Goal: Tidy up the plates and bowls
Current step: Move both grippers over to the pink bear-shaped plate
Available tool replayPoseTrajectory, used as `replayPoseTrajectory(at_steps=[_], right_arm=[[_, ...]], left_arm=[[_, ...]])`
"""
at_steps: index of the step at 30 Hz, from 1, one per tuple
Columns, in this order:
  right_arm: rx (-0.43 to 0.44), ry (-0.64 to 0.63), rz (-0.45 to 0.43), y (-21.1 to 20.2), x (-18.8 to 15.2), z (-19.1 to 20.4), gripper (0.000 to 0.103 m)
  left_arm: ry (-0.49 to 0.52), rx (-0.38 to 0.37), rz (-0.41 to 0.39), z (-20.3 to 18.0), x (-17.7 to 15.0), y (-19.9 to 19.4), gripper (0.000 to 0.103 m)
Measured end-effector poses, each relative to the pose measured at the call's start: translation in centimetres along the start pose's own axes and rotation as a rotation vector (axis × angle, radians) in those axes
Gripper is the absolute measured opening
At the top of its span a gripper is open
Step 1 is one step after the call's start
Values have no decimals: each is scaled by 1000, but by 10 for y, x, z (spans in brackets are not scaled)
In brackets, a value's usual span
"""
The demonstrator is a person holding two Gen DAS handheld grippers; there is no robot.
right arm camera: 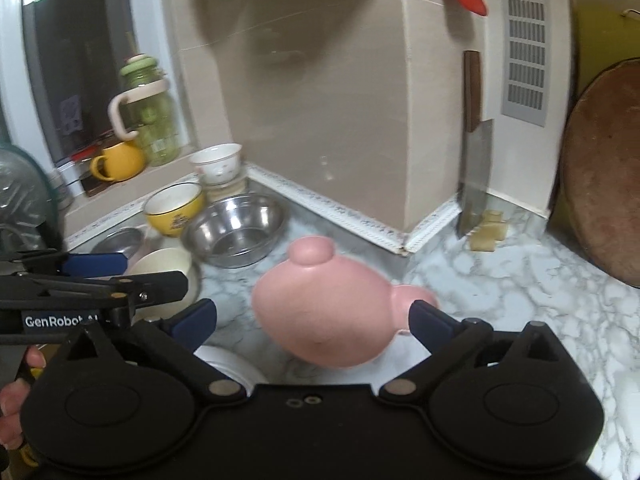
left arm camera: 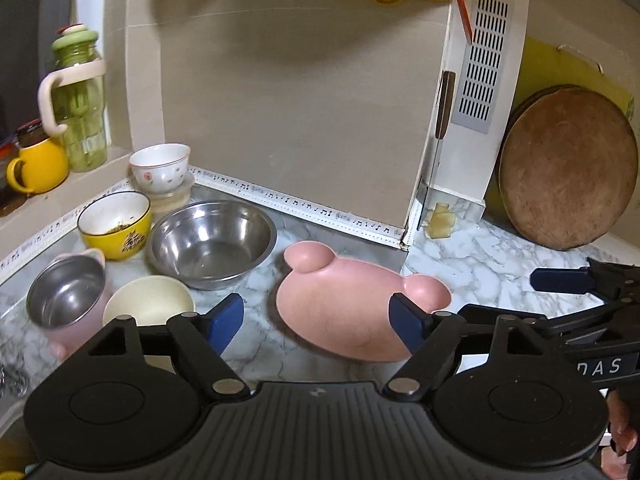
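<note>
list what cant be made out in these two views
- Left wrist view: the cream bowl's near rim is hidden behind the left gripper.
- Right wrist view: a white dish is mostly covered by the right gripper.
- Right wrist view: the pink plate is motion-blurred, so its edge is unclear.

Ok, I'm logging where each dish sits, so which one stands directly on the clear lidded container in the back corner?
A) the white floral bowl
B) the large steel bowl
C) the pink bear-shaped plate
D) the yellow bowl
A: the white floral bowl sits on top of the clear lidded container in the corner, while the other dishes rest on the marble counter.
</note>
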State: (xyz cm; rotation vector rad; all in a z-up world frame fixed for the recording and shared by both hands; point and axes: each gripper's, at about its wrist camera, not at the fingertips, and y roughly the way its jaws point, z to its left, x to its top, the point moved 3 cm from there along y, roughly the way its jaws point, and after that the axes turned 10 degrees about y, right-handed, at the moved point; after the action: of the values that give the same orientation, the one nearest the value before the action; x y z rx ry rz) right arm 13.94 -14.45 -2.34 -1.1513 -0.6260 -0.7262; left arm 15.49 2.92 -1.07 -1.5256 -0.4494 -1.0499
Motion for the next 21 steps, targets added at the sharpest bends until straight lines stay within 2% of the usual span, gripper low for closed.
replayPoseTrajectory(at_steps=[9,21], right_arm=[[-63,56,9,23,10,-21,103],[-132,123,65,64,13,-54,103]], left_arm=[[77,-21,51,2,20,53,80],[151,-105,230,12,31,148,80]])
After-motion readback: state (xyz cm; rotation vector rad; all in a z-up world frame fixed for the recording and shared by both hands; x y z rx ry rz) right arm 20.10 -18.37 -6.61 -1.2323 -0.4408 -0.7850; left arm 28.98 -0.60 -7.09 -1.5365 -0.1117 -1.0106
